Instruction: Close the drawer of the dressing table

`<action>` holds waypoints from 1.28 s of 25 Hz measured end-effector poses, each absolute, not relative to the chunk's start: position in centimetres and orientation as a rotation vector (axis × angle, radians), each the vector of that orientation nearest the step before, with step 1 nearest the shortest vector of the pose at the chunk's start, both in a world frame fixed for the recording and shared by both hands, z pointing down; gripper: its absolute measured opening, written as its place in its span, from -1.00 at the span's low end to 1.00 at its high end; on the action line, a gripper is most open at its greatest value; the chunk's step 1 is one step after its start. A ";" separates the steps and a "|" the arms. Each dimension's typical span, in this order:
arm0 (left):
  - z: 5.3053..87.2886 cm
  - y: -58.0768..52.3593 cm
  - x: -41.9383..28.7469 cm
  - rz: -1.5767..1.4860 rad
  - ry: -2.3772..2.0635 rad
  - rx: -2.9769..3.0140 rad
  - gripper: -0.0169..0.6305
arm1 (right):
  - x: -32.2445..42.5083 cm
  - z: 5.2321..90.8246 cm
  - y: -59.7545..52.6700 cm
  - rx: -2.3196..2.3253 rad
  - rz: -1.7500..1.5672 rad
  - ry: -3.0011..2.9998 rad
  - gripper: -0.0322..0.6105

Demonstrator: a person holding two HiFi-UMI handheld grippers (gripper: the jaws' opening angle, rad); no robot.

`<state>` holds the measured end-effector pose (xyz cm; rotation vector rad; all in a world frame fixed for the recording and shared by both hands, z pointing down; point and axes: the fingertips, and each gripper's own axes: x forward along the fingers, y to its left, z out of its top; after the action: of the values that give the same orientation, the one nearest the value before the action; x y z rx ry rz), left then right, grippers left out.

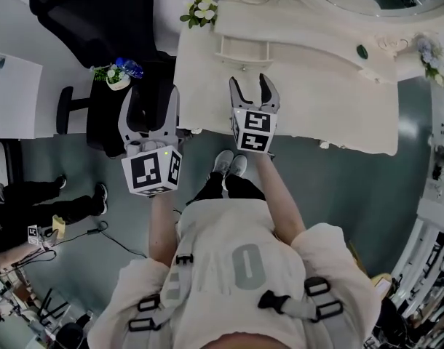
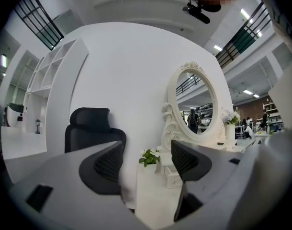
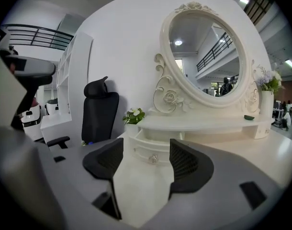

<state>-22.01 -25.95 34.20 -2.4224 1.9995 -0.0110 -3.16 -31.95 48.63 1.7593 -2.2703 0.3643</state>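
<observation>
The white dressing table (image 1: 207, 86) fills the top of the head view. Its small upper drawer (image 1: 244, 51) stands pulled out below the mirror shelf. My right gripper (image 1: 250, 86) hovers over the tabletop just in front of that drawer, jaws open and empty. In the right gripper view the drawer (image 3: 150, 151) with its small knob (image 3: 153, 158) lies straight ahead between the open fingers of the right gripper (image 3: 146, 164). My left gripper (image 1: 149, 102) is off the table's left edge, open and empty. The left gripper (image 2: 146, 162) faces the table's side.
A black office chair (image 1: 91, 6) stands left of the table, with a small flower pot (image 1: 119, 75) on a dark seat near it. A potted plant (image 1: 200, 11) sits at the table's back left corner, and an oval mirror (image 3: 206, 56) and a vase (image 3: 265, 99) stand behind the drawer. A person's legs (image 1: 33, 202) are at the far left.
</observation>
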 end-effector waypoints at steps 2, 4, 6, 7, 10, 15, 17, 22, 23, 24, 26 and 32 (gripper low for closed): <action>34.2 -25.9 -22.2 -0.001 2.017 -2.413 -0.02 | -3.1 49.8 -32.4 1.761 0.408 -2.255 0.00; 34.4 -25.8 -22.1 -0.010 2.025 -2.405 -0.02 | -2.9 51.0 -32.9 1.764 0.457 -2.234 -0.01; 34.7 -25.5 -22.2 -0.032 2.034 -2.400 -0.02 | -2.9 52.0 -33.2 1.766 0.495 -2.215 -0.03; 34.9 -25.3 -22.4 -0.041 2.042 -2.398 -0.02 | -3.0 52.5 -33.5 1.764 0.507 -2.206 -0.05; 35.9 -24.8 -23.1 -0.067 2.073 -2.390 -0.02 | -3.2 53.9 -34.4 1.756 0.552 -2.183 -0.09; 37.8 -24.3 -24.3 -0.126 2.153 -2.380 -0.02 | -2.9 56.1 -35.8 1.764 0.608 -2.117 -0.19; 38.4 -24.2 -24.6 -0.139 2.170 -2.378 -0.02 | -2.7 56.4 -36.1 1.776 0.615 -2.101 -0.25; 39.4 -24.0 -24.7 -0.165 2.189 -2.374 -0.02 | -2.7 56.9 -36.3 1.769 0.618 -2.098 -0.33; 39.5 -24.0 -24.7 -0.165 2.190 -2.374 -0.02 | -2.7 56.9 -36.4 1.769 0.618 -2.099 -0.34; 39.6 -24.1 -24.7 -0.165 2.192 -2.373 -0.02 | -2.7 56.9 -36.5 1.768 0.615 -2.100 -0.35; 39.7 -24.0 -24.7 -0.170 2.196 -2.370 -0.02 | -2.7 57.0 -36.6 1.764 0.610 -2.101 -0.36; 40.4 -23.5 -24.9 -0.194 2.215 -2.359 -0.02 | -2.5 57.3 -37.0 1.758 0.609 -2.101 -0.46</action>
<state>-24.86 -23.53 40.37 -2.3590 2.2155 -0.1940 -2.54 -36.97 57.33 1.7579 -2.1009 0.6091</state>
